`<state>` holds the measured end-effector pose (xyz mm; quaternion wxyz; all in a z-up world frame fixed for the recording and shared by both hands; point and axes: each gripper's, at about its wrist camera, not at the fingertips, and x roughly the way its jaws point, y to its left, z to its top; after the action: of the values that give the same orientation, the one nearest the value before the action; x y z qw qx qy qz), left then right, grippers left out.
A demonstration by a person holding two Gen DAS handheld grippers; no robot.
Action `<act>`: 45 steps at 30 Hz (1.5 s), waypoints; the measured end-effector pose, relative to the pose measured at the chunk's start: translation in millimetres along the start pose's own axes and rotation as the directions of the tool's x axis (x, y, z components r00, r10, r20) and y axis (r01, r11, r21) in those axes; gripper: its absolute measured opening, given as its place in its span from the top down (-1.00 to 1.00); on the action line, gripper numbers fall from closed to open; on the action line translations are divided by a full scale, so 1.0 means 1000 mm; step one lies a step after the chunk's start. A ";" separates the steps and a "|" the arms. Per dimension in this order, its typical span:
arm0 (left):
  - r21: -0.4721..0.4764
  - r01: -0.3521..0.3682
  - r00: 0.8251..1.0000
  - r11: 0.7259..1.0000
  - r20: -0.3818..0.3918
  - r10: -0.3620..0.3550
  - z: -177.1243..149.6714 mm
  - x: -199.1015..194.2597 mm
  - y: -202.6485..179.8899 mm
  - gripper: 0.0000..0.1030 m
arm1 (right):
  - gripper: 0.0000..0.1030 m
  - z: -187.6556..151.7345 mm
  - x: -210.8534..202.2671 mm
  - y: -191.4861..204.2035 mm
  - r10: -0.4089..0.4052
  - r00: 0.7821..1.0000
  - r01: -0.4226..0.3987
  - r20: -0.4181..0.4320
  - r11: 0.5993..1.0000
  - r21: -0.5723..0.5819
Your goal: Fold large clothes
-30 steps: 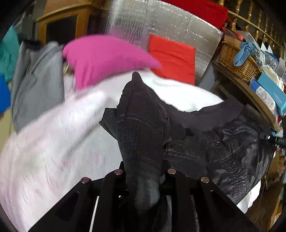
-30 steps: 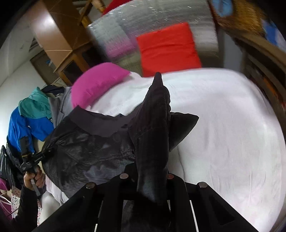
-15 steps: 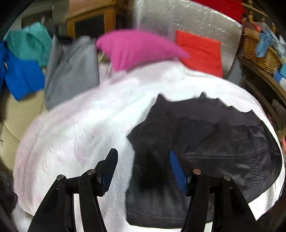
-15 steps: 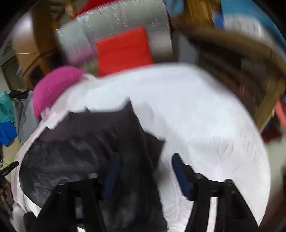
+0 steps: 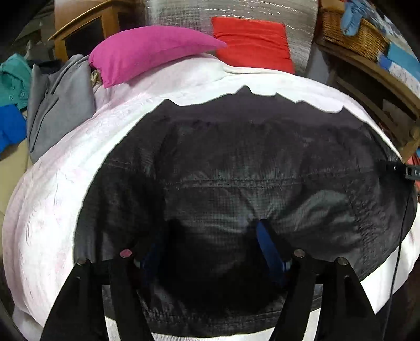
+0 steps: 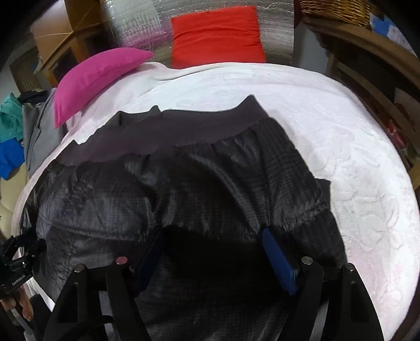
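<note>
A dark grey jacket (image 5: 236, 168) lies spread flat on the white bedspread (image 5: 52, 204), its ribbed hem band (image 6: 183, 126) toward the pillows. My left gripper (image 5: 210, 244) hovers low over the jacket's near left part with its jaws opening; cloth lies under the gap and no pad presses on it. My right gripper (image 6: 212, 251) hangs over the jacket's near right part (image 6: 236, 183), jaws also opening, blue pads (image 6: 278, 265) apart and holding nothing. The left gripper shows at the left edge of the right wrist view, in a hand (image 6: 15, 301).
A pink pillow (image 5: 147, 52) and a red pillow (image 5: 252, 44) lie at the head of the bed against a silver panel (image 5: 236, 10). Grey, teal and blue clothes (image 5: 52, 105) are piled at the left. A wooden shelf with a wicker basket (image 5: 351, 34) stands at the right.
Both grippers, shut on raised folds of the jacket a second ago, have let go and opened. The jacket has dropped flat onto the bed, and both grippers have come down close over it.
</note>
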<state>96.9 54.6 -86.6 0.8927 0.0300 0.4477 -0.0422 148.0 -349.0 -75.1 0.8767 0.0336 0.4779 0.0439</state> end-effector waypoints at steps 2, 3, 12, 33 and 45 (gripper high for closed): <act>-0.004 0.002 0.999 1.000 0.054 -0.002 0.003 -0.013 0.000 -0.40 | -0.54 0.002 -0.010 0.007 0.011 1.000 -0.010 0.029 1.000 -0.024; -0.003 -0.001 0.998 1.000 0.065 0.001 0.004 -0.015 -0.002 -0.40 | -0.54 0.002 -0.014 0.010 0.005 0.999 -0.003 0.040 0.999 -0.036; -0.023 0.012 0.997 1.000 0.071 -0.010 -0.015 -0.035 -0.003 -0.40 | -0.54 -0.008 0.003 0.017 -0.016 1.000 0.016 -0.024 1.000 -0.010; -0.030 0.039 0.989 0.999 0.147 -0.034 -0.024 -0.076 -0.007 -0.40 | -0.59 -0.021 -0.035 0.058 0.011 0.997 -0.007 0.077 0.999 -0.050; -0.023 0.028 0.992 0.999 0.120 -0.025 -0.033 -0.062 -0.013 -0.40 | -0.60 -0.038 -0.043 0.046 0.008 0.996 -0.006 0.084 1.000 -0.023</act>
<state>32.2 47.5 -57.3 0.9176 0.0106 0.3942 -0.0505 90.9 -307.2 -54.7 0.8961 0.0269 0.4400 0.0509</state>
